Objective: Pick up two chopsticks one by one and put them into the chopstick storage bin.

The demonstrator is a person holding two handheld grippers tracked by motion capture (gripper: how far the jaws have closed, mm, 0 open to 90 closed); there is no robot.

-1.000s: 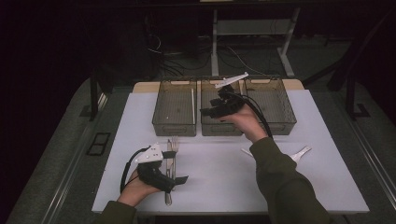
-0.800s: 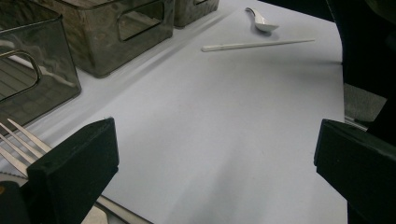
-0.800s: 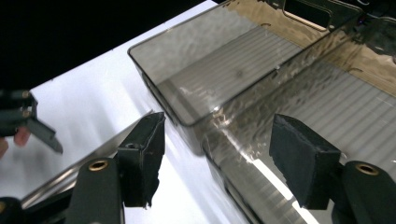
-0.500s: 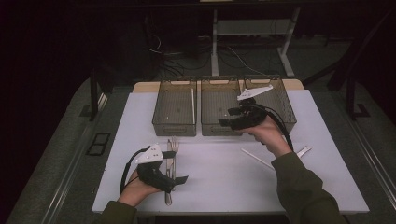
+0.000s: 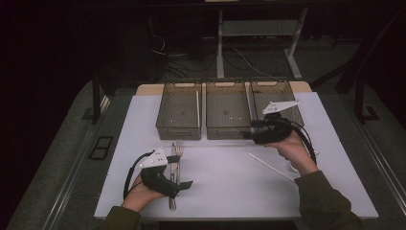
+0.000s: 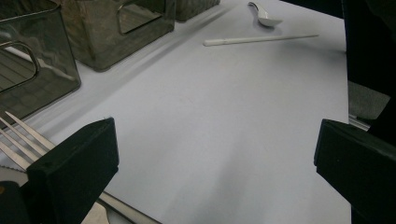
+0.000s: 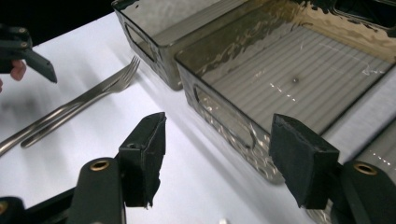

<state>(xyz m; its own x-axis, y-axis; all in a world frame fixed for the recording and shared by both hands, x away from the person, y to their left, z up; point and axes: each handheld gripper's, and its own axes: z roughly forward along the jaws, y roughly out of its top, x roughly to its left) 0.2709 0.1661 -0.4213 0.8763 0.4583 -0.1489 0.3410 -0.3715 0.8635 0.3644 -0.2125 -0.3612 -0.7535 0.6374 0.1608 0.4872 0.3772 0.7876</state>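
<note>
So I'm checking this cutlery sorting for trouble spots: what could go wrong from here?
1. The right gripper, open and empty, hangs close to the middle bin's front wall and could knock it.
2. The fork lies tight against the knife beside the left gripper; a grasp may catch both.

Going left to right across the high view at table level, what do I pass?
Left tongs by the fork → white stick → right tongs, open, in front of the bins.
</note>
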